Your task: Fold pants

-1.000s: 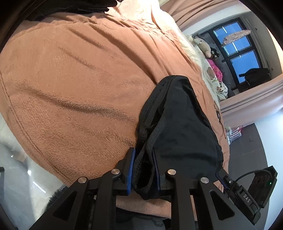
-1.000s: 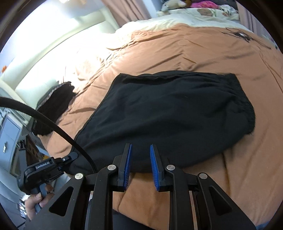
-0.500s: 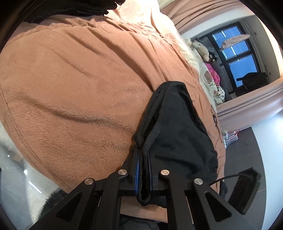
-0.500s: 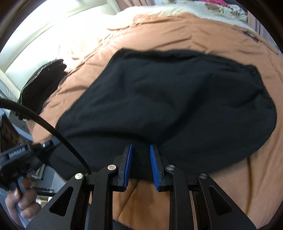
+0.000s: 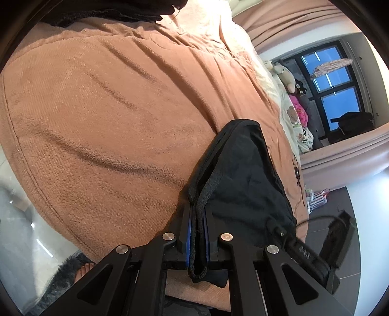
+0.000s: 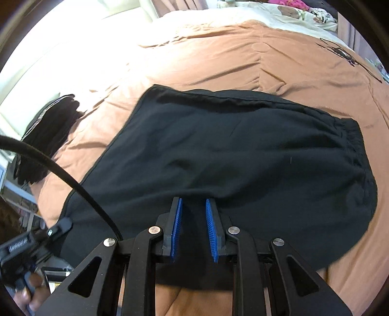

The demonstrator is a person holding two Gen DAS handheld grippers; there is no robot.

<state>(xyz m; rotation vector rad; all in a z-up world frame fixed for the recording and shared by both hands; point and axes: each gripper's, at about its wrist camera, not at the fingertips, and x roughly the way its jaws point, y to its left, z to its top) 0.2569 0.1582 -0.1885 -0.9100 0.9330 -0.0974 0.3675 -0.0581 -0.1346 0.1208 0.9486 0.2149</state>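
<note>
Your left gripper (image 5: 197, 224) is clamped on the black pants' (image 6: 218, 155) hem edge; your right gripper (image 6: 193, 224) straddles the near edge, pads apart (nothing pinched yet). The pants lie flat on the brown blanket (image 6: 243, 60). Next, I judge: close the right, then carry both edges across toward the waistband (image 6: 352, 136).

1. Setting: a home bedroom.
2. Evidence: a bed under a brown blanket (image 5: 116, 116), with stuffed toys (image 5: 287, 75) along its far edge.
3. Further evidence: a dark-framed window (image 5: 333, 80), pink curtains (image 5: 279, 21) and a tiled floor (image 5: 340, 245).
</note>
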